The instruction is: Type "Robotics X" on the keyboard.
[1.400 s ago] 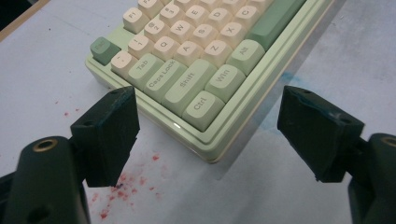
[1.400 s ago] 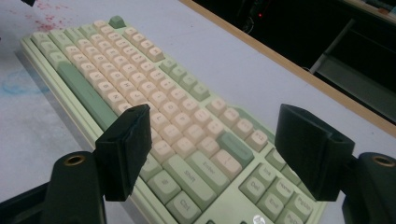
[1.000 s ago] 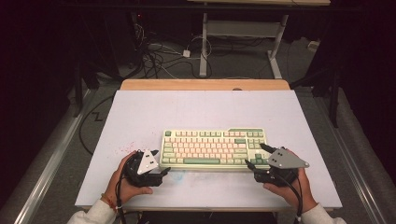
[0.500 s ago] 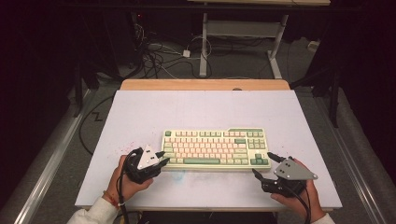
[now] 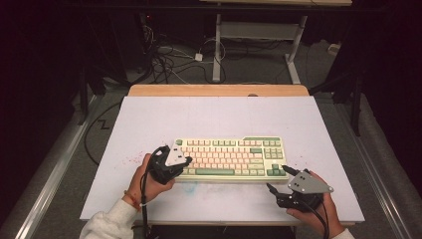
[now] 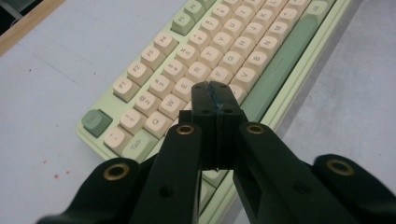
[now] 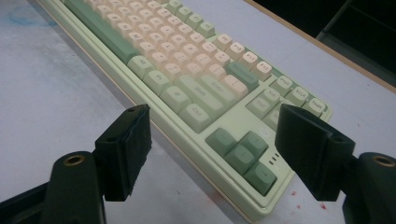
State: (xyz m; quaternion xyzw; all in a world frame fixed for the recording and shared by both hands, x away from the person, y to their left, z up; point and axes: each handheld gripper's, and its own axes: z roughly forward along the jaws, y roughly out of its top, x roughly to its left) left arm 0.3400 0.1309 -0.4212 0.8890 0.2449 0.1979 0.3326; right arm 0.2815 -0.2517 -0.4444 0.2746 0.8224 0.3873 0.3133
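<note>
one keyboard (image 5: 230,158) lies at the lower middle of the high view, square to the near edge of the white bench (image 5: 149,119), its long side facing the person so both hands can reach it from below. there are two grippers, one per hand.

the left gripper (image 5: 185,160) sits over the keyboard's left end. its fingers (image 6: 205,100) have just been closing and now meet pad to pad with nothing between them; in the left gripper view the joined tip hangs over the letter keys near the w, close above them, though whether it touches one i cannot tell. brought together like that, the tip makes one narrow point, which looks suited to pressing a single key rather than grasping.

the right gripper (image 5: 276,179) waits at the lower right of the high view, just off the keyboard's near right corner. its fingers (image 7: 128,140) stand wide apart and empty, framing the arrow keys in the right gripper view, apparently parked while the left hand works.
</note>
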